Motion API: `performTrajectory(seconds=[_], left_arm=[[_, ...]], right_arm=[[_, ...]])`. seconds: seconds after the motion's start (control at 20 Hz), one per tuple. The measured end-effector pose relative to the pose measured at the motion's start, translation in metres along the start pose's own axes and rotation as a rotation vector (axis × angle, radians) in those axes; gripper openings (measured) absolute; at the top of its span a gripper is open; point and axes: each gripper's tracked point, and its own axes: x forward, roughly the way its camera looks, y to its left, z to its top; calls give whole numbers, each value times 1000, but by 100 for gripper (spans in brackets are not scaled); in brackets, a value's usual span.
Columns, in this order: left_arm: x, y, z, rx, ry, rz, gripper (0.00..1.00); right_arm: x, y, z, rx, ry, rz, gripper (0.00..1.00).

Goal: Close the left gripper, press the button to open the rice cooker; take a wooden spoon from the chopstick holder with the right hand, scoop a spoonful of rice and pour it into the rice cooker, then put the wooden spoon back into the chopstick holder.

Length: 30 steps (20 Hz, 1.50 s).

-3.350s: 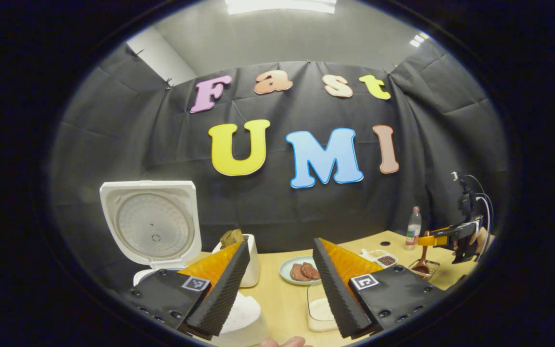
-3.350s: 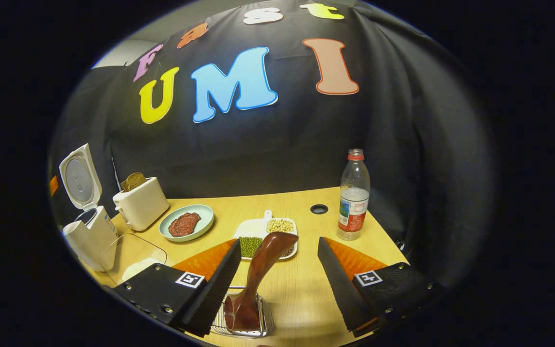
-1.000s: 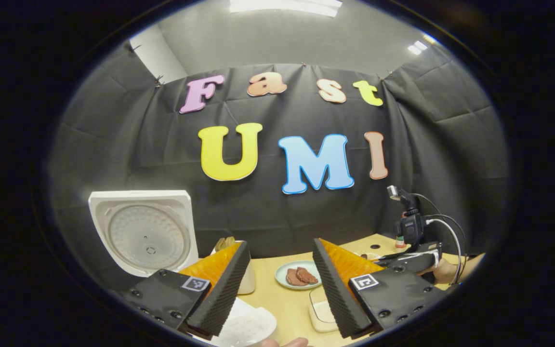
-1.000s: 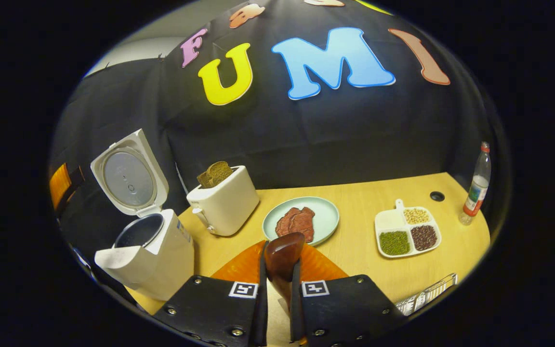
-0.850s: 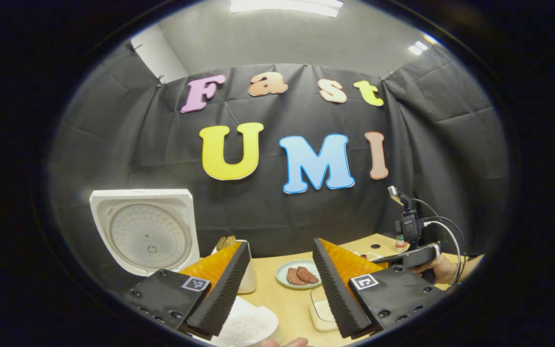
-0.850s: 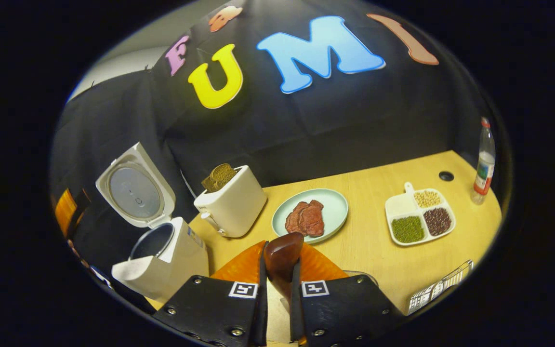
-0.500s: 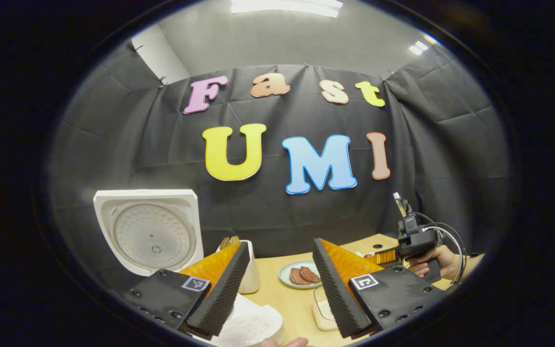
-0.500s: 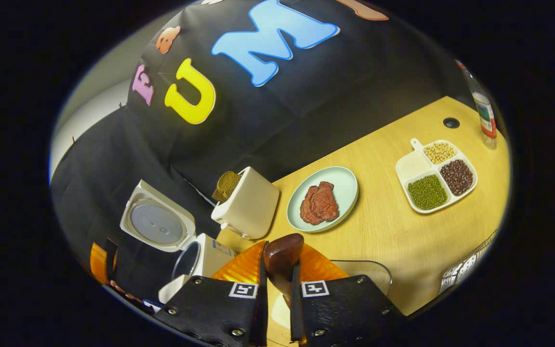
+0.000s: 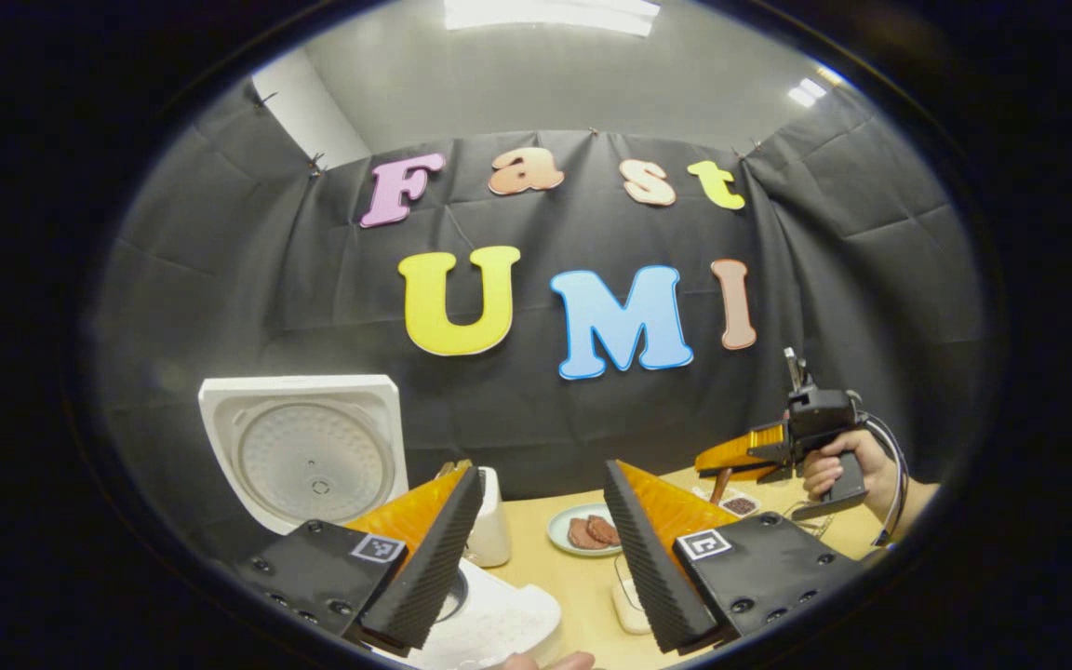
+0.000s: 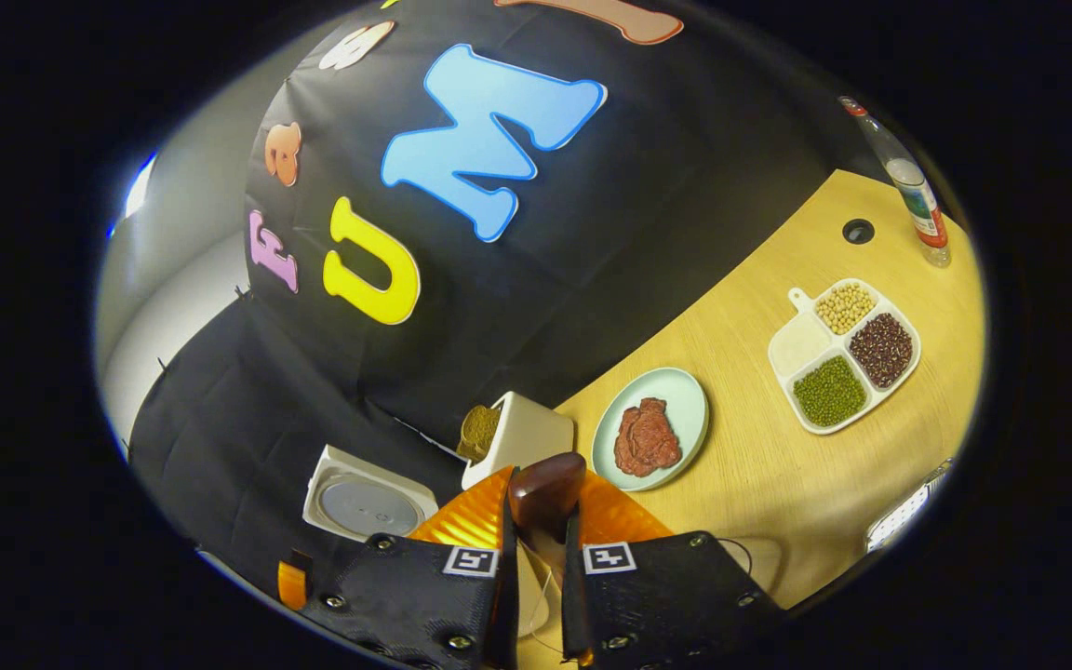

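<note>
Rolling further over since half a second earlier, the right claw (image 10: 536, 521) gripped the wooden spoon (image 10: 545, 493), tilting toward scooping rice; the left claw (image 9: 536, 549) hung wide beside the open rice cooker (image 9: 308, 451).

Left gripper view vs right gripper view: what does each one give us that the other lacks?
Left gripper view: the hand gripping the right gripper, the bright ceiling light panel, and the left gripper, open. Right gripper view: the clear water bottle with a red cap and the round cable hole in the wooden table. Both: the white rice cooker's raised lid, the white toaster, the pale green plate of meat, and the dark wooden spoon clamped by the right gripper.
</note>
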Motion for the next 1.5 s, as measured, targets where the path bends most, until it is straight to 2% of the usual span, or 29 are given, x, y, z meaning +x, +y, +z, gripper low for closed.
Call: performTrajectory(seconds=[0.1, 0.15, 0.2, 0.4, 0.5, 0.65, 0.7, 0.75, 0.85, 0.9, 1.1, 1.2, 1.4, 1.45, 1.5], left_arm=[[-4, 6, 4, -5, -5, 12, 90], [-6, 8, 6, -10, -8, 16, 94], [-9, 11, 8, -14, -10, 20, 91], [-22, 28, 12, -4, -19, 55, 90], [-31, 37, 12, -1, -17, 72, 87], [-40, 48, 10, -10, -9, 92, 87], [-42, 52, 8, -14, -10, 96, 94], [-43, 54, 10, -18, -11, 98, 90], [-46, 62, 12, -22, -16, 106, 90], [-48, 65, 13, -24, -18, 109, 94], [-57, 81, 15, -32, -34, 129, 87], [-64, 90, 14, -36, -39, 144, 90], [-75, 106, 13, -67, -44, 167, 87], [-77, 106, 11, -72, -41, 167, 94], [-78, 108, 10, -71, -38, 170, 87]], right_arm=[[3, 20, 7, 4, -11, 29, 18], [4, 30, 9, -1, -16, 41, 18], [6, 43, 10, -8, -15, 57, 19], [23, 102, 3, 16, 8, 139, 18], [38, 127, -7, 17, 28, 168, 18], [63, 169, -37, 15, 84, 213, 18], [72, 182, -50, 14, 115, 227, 19], [82, 193, -60, 12, 137, 238, 18], [99, 212, -79, -9, 165, 253, 19], [108, 220, -91, -23, 186, 264, 19], [133, 240, -123, -100, 200, 302, 18], [141, 248, -138, -193, 182, 306, 18], [153, 257, -171, -303, 186, 300, 18], [154, 258, -176, -323, 189, 302, 18], [155, 259, -179, -347, 182, 302, 19]])
